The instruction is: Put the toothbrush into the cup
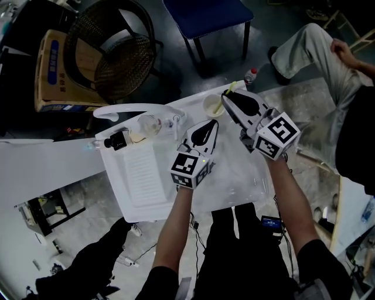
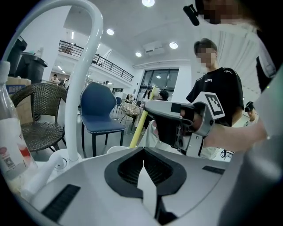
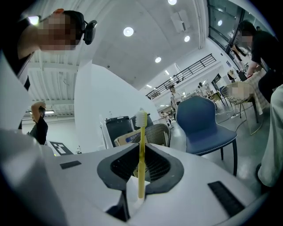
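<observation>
A pale round cup (image 1: 210, 104) stands at the far edge of the white sink unit (image 1: 234, 184). My right gripper (image 1: 229, 101) hovers just right of it, shut on a yellow toothbrush (image 1: 232, 88). In the right gripper view the toothbrush (image 3: 141, 154) stands upright between the pads, bristles on top. Its lower end slants down toward the cup's mouth; whether it touches inside is hidden. My left gripper (image 1: 212, 124) sits just in front of the cup, shut and holding nothing. From the left gripper view I see the toothbrush (image 2: 140, 126) sloping to the cup rim (image 2: 116, 149) beside the right gripper (image 2: 177, 126).
A white curved faucet (image 1: 126, 110) arches over the basin, with a clear bottle (image 1: 146, 126) and a small black object (image 1: 116, 140) beside it. A ribbed drainboard (image 1: 143, 176) lies to the left. Behind stand a wicker chair (image 1: 114, 53) and blue chair (image 1: 208, 14); a seated person (image 1: 316, 53) is at right.
</observation>
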